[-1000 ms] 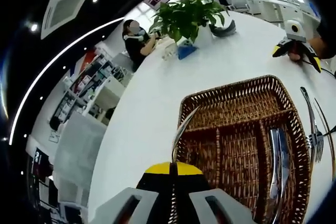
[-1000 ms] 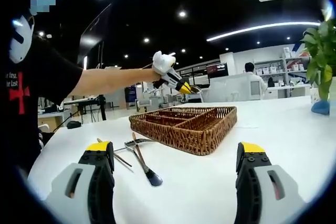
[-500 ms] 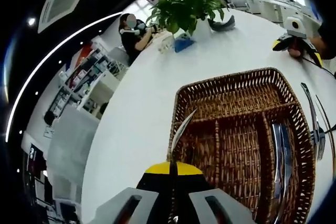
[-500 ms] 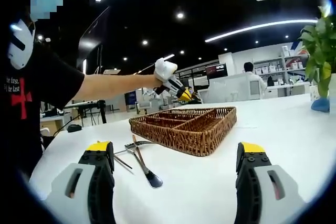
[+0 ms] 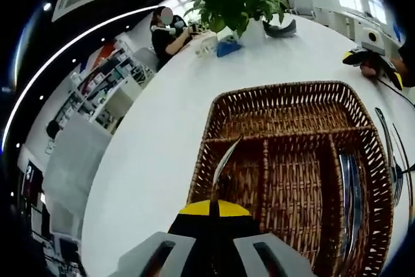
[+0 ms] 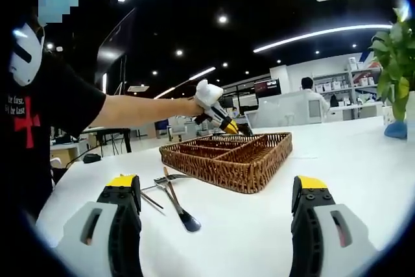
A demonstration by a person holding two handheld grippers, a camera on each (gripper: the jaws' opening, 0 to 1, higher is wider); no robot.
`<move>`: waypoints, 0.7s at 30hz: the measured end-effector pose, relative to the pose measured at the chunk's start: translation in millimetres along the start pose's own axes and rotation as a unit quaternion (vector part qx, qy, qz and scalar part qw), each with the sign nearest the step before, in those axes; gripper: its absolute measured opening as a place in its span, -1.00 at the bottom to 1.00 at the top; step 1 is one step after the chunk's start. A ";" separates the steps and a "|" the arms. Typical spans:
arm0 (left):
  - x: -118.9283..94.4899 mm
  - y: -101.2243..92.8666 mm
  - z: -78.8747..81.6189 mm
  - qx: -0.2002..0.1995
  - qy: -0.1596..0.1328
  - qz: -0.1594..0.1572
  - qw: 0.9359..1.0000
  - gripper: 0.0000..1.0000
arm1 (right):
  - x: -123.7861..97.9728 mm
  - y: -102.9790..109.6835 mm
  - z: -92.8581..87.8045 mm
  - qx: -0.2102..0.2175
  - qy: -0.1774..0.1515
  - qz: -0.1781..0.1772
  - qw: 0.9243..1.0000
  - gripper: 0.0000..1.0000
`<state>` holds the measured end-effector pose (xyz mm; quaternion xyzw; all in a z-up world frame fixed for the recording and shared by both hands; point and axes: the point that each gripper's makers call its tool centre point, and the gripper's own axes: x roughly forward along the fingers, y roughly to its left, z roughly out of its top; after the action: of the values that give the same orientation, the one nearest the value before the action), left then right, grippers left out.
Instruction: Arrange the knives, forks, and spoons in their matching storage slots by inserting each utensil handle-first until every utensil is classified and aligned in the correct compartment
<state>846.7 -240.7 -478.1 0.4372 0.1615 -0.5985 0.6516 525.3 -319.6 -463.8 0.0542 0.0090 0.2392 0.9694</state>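
While my left gripper (image 5: 211, 225), clamped on a utensil (image 5: 224, 163), has dropped over the basket's (image 5: 214, 111) left slot, my right gripper (image 6: 217, 218) idles w/ jaws apart, so insertion looks imminent.

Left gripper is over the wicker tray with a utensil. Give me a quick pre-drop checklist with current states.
1. Left gripper shut on thin metal utensil: ok.
2. Utensil type: cannot tell, seen edge-on.
3. Utensil over brown wicker tray, left long slot: ok.
4. Right slot already holds shiny knives: ok.
5. Right gripper open, apart from the loose cutlery on white table: ok.
6. Handle-first orientation: cannot tell.
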 end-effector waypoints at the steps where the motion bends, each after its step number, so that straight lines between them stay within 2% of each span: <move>1: 2.8 -1.0 -2.3 -0.006 0.001 -0.003 1.000 -1.00 | 0.1 0.1 -0.1 0.000 0.000 0.000 1.000 1.00; 7: 13.1 -8.2 -15.3 -0.020 0.014 -0.020 0.999 -1.00 | 0.3 0.7 -0.5 -0.001 0.000 0.000 1.000 0.99; 8: 15.0 -8.5 -20.0 -0.024 0.025 -0.021 0.999 -1.00 | 0.1 0.5 -0.3 0.000 0.000 0.000 1.000 0.99; 10: 17.8 -9.0 -24.3 -0.041 0.027 -0.030 0.998 -1.00 | -0.1 -0.1 0.4 0.002 -0.002 0.000 1.000 0.99; 16: 23.5 -13.0 -26.3 -0.053 0.028 -0.041 0.997 -1.00 | 0.3 0.1 0.3 0.001 -0.002 0.000 1.000 0.99; 21: 26.5 -14.7 -21.9 -0.065 0.022 -0.051 0.996 -1.00 | 0.7 0.2 -0.1 0.001 -0.001 -0.001 1.000 1.00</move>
<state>846.1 -239.4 -515.5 0.3979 0.2360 -0.6093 0.6440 525.9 -319.1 -463.9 0.0552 0.0079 0.2378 0.9697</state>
